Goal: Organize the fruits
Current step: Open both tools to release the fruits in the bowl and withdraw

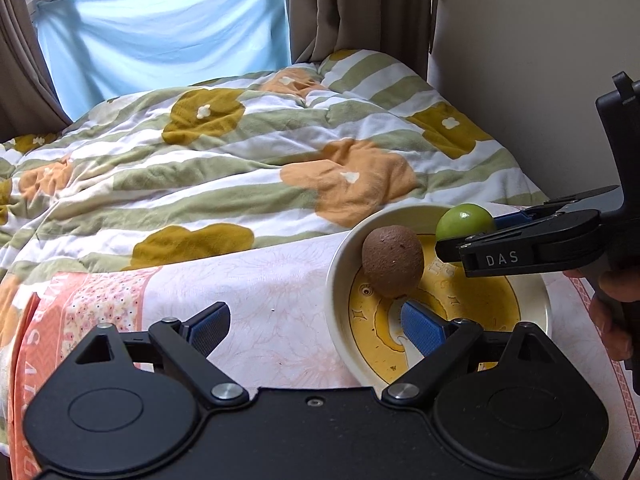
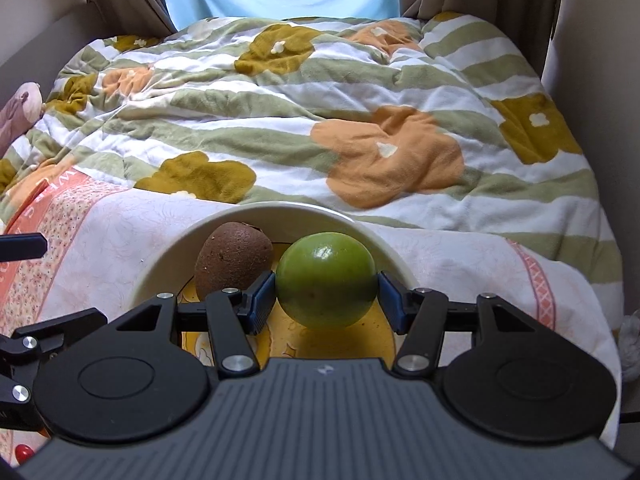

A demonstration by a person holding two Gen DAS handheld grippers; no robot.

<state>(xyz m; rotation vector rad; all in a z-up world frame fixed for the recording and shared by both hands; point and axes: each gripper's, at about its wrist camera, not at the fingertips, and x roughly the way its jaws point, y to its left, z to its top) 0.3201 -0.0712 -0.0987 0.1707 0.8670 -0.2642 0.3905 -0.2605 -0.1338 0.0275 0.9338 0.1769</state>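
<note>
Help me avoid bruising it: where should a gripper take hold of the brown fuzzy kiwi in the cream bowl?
Grip the brown fuzzy kiwi across its narrow middle, coming from above. It leans lengthwise against the cream bowl's wall, and the round green fruit sits close on one side, so a low sideways approach looks blocked.

Bowl w/ 2 fruits on bed, near edge.
Kiwi (image 2: 233,258) lies in bowl (image 2: 168,256), left of the round fruit (image 2: 326,280), which sits between the right hand-held gripper (image 2: 326,300) pads above bowl's floor. Quilt (image 2: 320,120) lies behind bowl; bowl rests on towel (image 2: 120,232).
</note>
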